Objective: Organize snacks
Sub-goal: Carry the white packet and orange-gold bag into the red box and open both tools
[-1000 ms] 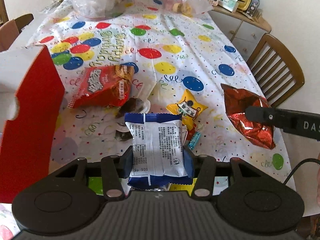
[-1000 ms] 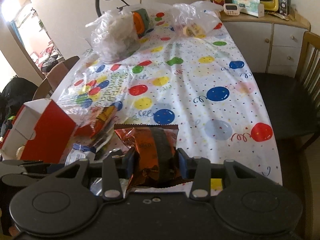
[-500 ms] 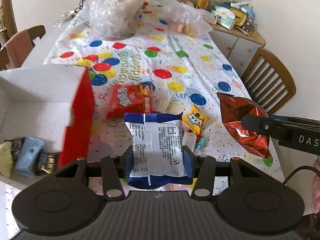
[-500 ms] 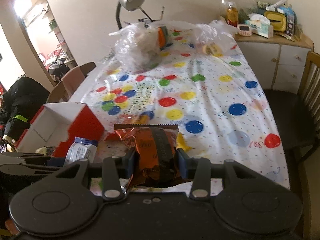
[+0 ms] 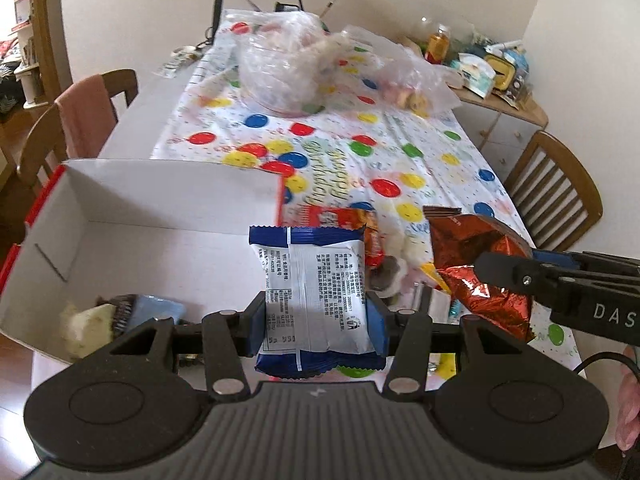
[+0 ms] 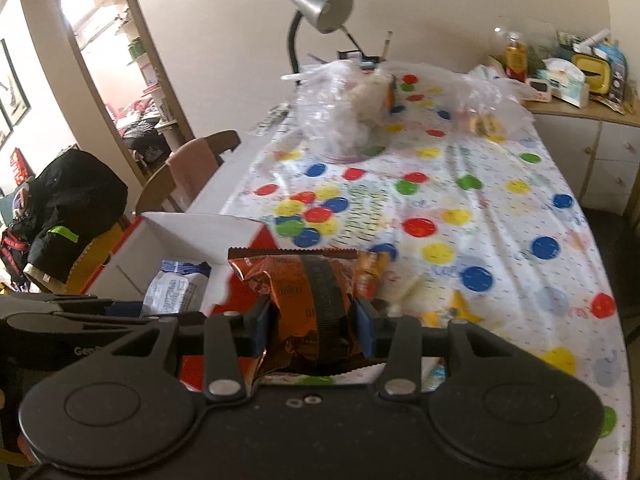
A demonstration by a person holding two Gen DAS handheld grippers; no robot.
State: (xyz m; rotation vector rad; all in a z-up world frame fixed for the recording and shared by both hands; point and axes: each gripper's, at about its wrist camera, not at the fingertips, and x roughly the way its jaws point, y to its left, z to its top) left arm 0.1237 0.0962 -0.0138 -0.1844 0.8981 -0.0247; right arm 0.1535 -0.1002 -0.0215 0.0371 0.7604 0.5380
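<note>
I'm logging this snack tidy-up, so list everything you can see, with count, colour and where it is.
Blue-and-white packet: one, held over the box's near right corner.
Copper-red foil packet: one, held right of the box.
Box: one, white inside, red outside, table's left; a few snacks inside.
Red snack bag: one, on the table behind the blue packet.
Yellow star packet: one, near table edge.
Clear plastic bags: two, far end.
Tablecloth: white, coloured dots.
Desk lamp: one, grey, far end.
Wooden chairs: both sides.
Left gripper: shut on blue packet.
Right gripper: shut on foil packet.
</note>
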